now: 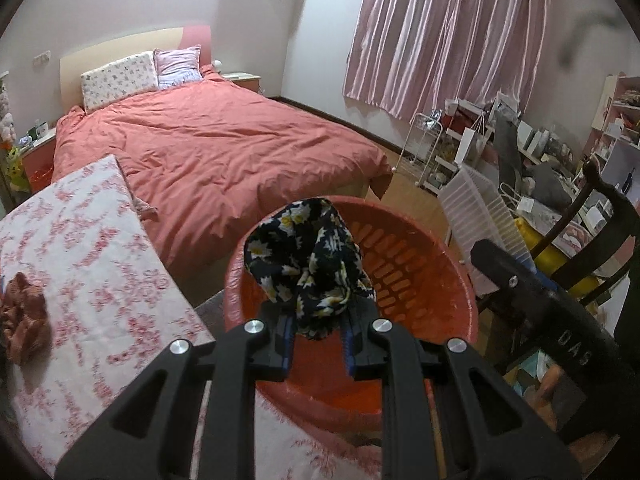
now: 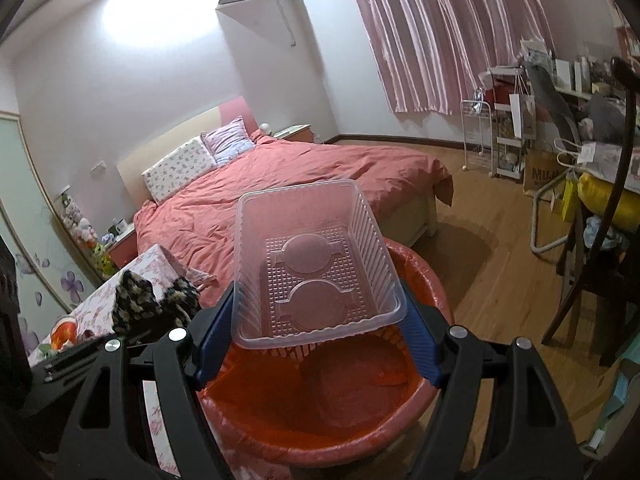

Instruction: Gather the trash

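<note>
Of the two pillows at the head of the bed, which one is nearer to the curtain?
The pink striped pillow is nearer to the curtain. The white flowered pillow lies beside it, on the side away from the curtain.

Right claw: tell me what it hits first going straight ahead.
Probably the orange bin: the right claw, gripping the clear plastic tray, points down over its open mouth. Depth is uncertain.

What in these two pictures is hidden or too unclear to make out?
- Bin bottom: in the left wrist view the floral cloth held in the left tongs hides much of the orange bin; in the right wrist view the clear plastic tray in the right tongs covers part of it.
- Desk clutter: too small and distorted near the edge.
- Brown item: cut off by the left edge.
</note>
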`<act>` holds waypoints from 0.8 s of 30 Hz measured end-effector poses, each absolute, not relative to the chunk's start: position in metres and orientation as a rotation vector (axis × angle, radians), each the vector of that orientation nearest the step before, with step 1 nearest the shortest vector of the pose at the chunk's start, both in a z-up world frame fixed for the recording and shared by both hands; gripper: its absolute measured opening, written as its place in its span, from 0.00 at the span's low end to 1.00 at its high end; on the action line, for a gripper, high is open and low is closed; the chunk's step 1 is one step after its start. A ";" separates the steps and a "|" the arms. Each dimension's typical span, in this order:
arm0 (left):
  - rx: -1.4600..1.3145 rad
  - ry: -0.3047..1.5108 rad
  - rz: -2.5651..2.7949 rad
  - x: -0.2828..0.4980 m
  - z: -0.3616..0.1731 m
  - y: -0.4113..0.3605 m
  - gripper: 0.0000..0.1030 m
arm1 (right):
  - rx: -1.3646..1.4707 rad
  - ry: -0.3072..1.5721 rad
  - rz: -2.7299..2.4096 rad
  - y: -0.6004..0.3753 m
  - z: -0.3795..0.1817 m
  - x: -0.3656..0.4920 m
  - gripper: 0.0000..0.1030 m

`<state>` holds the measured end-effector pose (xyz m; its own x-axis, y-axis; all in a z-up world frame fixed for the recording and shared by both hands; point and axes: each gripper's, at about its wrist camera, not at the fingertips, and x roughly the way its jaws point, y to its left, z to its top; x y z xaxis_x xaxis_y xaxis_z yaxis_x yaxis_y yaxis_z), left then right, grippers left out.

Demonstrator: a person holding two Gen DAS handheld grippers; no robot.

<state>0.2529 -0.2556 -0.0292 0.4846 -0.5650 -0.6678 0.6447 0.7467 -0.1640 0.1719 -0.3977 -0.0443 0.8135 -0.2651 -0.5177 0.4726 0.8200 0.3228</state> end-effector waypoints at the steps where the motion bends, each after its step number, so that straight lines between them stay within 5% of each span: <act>1: 0.119 0.775 -0.737 0.255 -0.034 -0.258 0.22 | 0.469 0.476 -0.407 -0.400 -0.048 0.173 0.72; 10: 0.137 0.826 -0.683 0.274 -0.064 -0.263 0.49 | 0.533 0.503 -0.395 -0.413 -0.066 0.180 0.81; 24: 0.158 0.822 -0.544 0.266 -0.060 -0.207 0.59 | 0.462 0.539 -0.423 -0.395 -0.049 0.175 0.82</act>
